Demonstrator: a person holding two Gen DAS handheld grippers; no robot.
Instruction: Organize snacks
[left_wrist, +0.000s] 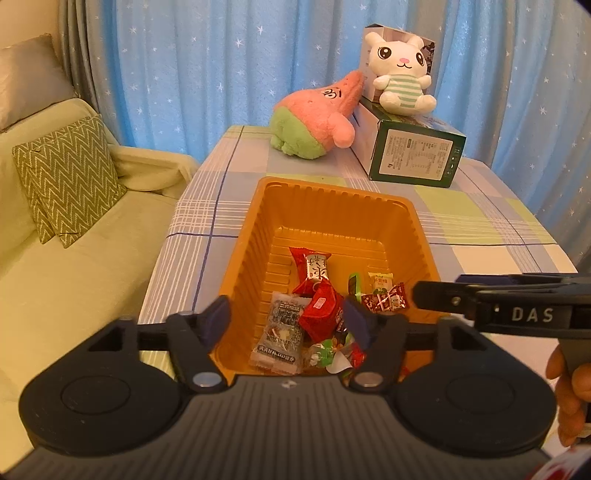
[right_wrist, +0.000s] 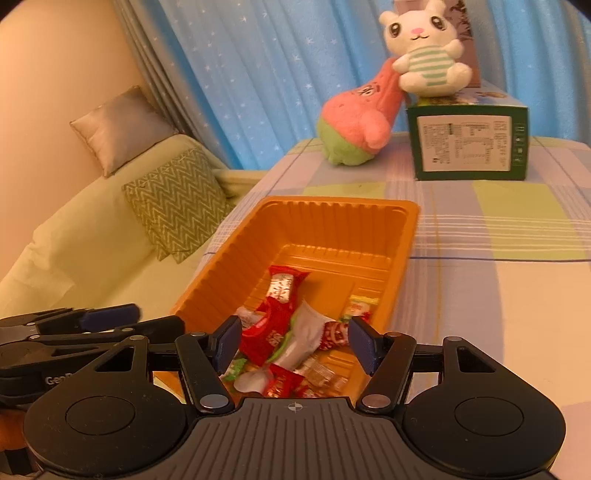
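An orange plastic tray (left_wrist: 325, 199) (right_wrist: 332, 210) sits on the checked tablecloth and holds several wrapped snacks: a red and silver packet (left_wrist: 314, 271) (right_wrist: 284, 286), a red packet (left_wrist: 321, 314), a grey clear-wrapped bar (left_wrist: 282, 334), a small yellow-green sweet (left_wrist: 382, 282) (right_wrist: 360, 306). My left gripper (left_wrist: 288, 321) is open and empty, held over the tray's near end. My right gripper (right_wrist: 299, 341) is open and empty, also over the near end. Each gripper shows at the edge of the other's view.
A pink and green plush (left_wrist: 317, 118) (right_wrist: 358, 118) and a white bunny plush (left_wrist: 400, 72) (right_wrist: 424, 55) on a green box (left_wrist: 413, 151) (right_wrist: 469, 142) stand at the table's far side. A sofa with cushions (left_wrist: 66, 177) (right_wrist: 177, 206) is to the left.
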